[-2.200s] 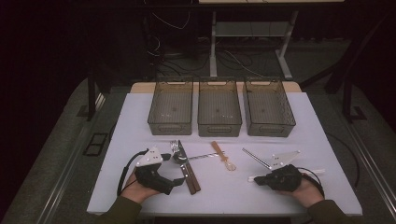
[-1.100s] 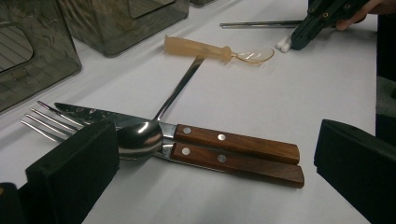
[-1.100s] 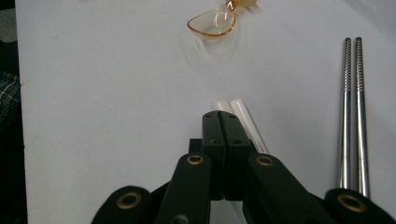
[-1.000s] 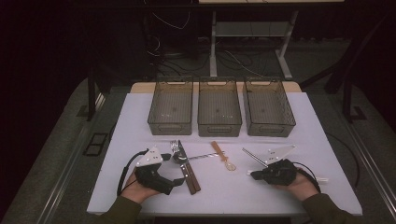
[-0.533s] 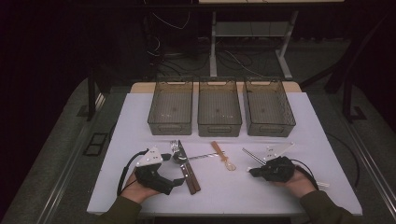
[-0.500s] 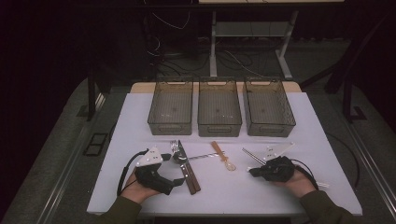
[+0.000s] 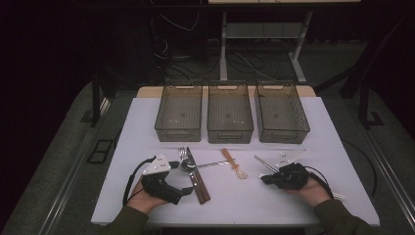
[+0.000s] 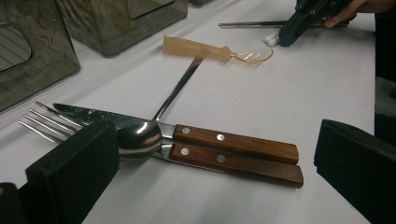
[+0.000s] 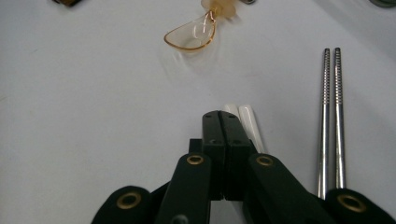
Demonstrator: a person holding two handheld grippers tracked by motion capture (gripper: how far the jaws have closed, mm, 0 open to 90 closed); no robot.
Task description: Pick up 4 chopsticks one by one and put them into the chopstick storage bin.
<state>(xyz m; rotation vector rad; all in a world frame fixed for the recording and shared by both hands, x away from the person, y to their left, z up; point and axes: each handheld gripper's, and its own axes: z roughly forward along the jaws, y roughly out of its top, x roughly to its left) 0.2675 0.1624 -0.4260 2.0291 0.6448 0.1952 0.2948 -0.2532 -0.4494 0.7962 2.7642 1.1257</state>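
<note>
right gripper (image 9: 223, 116) jaws pressed together above white chopsticks (image 9: 250, 122), left gripper (image 8: 210, 168) jaws apart around wooden-handled knife (image 8: 233, 142), fork (image 8: 42, 122)

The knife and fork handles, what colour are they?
The handles are reddish-brown wood with small silver rivets. They show best in the left gripper view.

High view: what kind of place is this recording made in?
Most likely a lab or test bench set up for cutlery sorting, not a kitchen. A white table stands in a dark room, three bins are lined up on it, and loose cables lie on the floor behind.
</note>
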